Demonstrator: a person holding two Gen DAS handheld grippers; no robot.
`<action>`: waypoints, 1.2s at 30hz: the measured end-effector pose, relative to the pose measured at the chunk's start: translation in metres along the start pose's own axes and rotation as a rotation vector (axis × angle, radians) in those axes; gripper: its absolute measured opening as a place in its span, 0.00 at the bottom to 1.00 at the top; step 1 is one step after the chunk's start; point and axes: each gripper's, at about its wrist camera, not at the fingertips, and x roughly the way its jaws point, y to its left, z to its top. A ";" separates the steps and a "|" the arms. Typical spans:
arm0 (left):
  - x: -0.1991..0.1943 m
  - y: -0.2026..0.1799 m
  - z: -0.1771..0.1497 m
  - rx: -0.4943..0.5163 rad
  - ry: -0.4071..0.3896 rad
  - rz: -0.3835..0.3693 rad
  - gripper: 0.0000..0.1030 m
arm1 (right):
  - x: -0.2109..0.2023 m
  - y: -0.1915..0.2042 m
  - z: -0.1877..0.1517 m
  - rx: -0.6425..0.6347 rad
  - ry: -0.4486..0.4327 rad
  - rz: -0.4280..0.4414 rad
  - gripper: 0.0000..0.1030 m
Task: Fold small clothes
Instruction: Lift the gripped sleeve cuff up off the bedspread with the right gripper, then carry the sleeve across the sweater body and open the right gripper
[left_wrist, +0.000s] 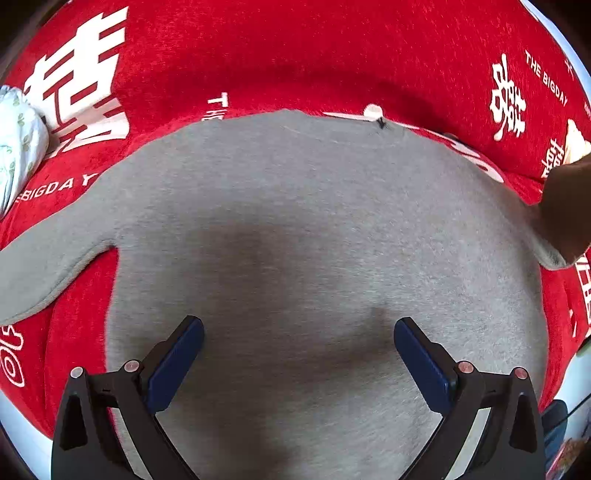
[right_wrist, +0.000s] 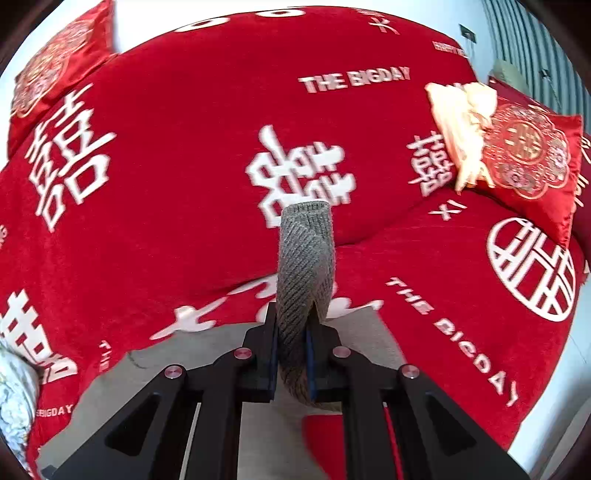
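A small grey knit sweater (left_wrist: 314, 229) lies flat on a red bedspread (left_wrist: 295, 55). My left gripper (left_wrist: 299, 354) is open and empty just above its body. One sleeve (left_wrist: 40, 273) spreads out to the left. In the right wrist view my right gripper (right_wrist: 291, 332) is shut on the other grey sleeve (right_wrist: 304, 258), held up with its ribbed cuff pointing away from me. The sweater's body (right_wrist: 207, 350) shows below it. A dark blurred shape (left_wrist: 569, 206) at the right edge of the left wrist view touches the sweater's right side.
The bedspread (right_wrist: 184, 129) has white characters and "THE BIGDAY" text. A white patterned cloth (left_wrist: 18, 136) lies at the left. A red embroidered cushion (right_wrist: 528, 158) and a cream folded garment (right_wrist: 458, 122) sit at the far right, another red cushion (right_wrist: 55, 70) at the far left.
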 end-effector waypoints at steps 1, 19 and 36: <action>-0.001 0.003 0.000 -0.002 -0.002 -0.002 1.00 | 0.000 0.008 -0.002 -0.006 0.000 0.008 0.12; -0.027 0.078 -0.008 -0.130 -0.027 0.009 1.00 | 0.045 0.209 -0.091 -0.221 0.141 0.219 0.12; -0.034 0.128 -0.027 -0.290 -0.029 0.001 1.00 | 0.081 0.284 -0.205 -0.450 0.325 0.323 0.13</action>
